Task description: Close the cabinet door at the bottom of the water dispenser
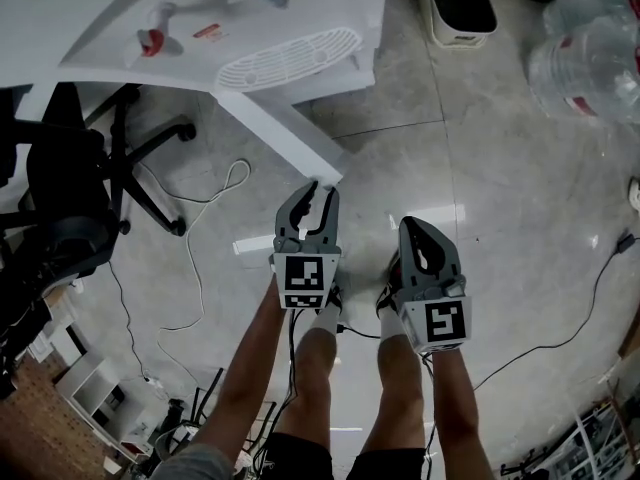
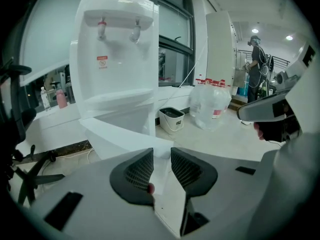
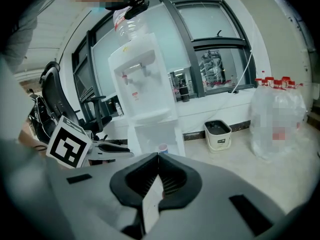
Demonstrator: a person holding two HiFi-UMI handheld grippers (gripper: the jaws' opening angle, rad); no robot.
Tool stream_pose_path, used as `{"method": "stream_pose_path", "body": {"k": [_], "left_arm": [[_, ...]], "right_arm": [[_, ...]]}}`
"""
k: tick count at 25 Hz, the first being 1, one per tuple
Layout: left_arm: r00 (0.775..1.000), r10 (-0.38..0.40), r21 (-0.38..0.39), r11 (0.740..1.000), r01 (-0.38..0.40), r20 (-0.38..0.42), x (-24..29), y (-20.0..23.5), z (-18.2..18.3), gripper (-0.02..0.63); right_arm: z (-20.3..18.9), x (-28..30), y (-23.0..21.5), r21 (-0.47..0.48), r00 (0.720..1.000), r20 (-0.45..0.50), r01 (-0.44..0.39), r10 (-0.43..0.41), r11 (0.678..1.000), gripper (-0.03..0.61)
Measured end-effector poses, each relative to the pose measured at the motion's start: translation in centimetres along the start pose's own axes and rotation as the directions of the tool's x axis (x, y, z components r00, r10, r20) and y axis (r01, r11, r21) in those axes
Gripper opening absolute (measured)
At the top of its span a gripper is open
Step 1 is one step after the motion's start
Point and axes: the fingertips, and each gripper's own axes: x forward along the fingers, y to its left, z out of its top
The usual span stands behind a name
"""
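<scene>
The white water dispenser [image 1: 200, 18] stands at the top of the head view, and in the left gripper view the water dispenser [image 2: 115, 59] rises just ahead. Its bottom cabinet door [image 1: 275, 128] is swung out across the floor towards me. My left gripper [image 1: 312, 190] is at the door's free end. In the left gripper view the door [image 2: 120, 134] reaches in between the tips of the left gripper [image 2: 161, 156], whose jaws stand apart; I cannot tell whether they touch it. My right gripper [image 1: 415, 226] hangs to the right of the door, shut and empty, as the right gripper [image 3: 159, 158] shows in its own view.
A black office chair [image 1: 70, 188] stands left of the dispenser. A white bin [image 1: 458, 3] and big water bottles [image 1: 585, 58] sit at the right. Cables [image 1: 200, 258] trail over the floor near my legs. Another person [image 2: 257, 59] stands far back.
</scene>
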Motion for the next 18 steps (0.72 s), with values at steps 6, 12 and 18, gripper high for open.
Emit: {"method": "stream_pose_path", "body": {"k": [6,12,18], "left_arm": [[1.0,-0.009,0.011,1.0,0.009,0.013,1.0,-0.5,0.9,0.124],[0.999,-0.022,0.029,0.999,0.021,0.028,2.0,-1.0,1.7,0.124],[0.998,-0.033,0.055,0.998,0.03,0.055,3.2,-1.4,2.8,0.124]], "right_arm": [[0.2,0.3,-1.2,0.007,1.0,0.017,0.013,-0.013,1.0,0.018],[1.2,1.1,-1.9,0.002,0.999,0.04,0.013,-0.014,1.0,0.018],[1.7,2.0,-2.8,0.007,0.998,0.064,0.026,-0.027,1.0,0.018]]}}
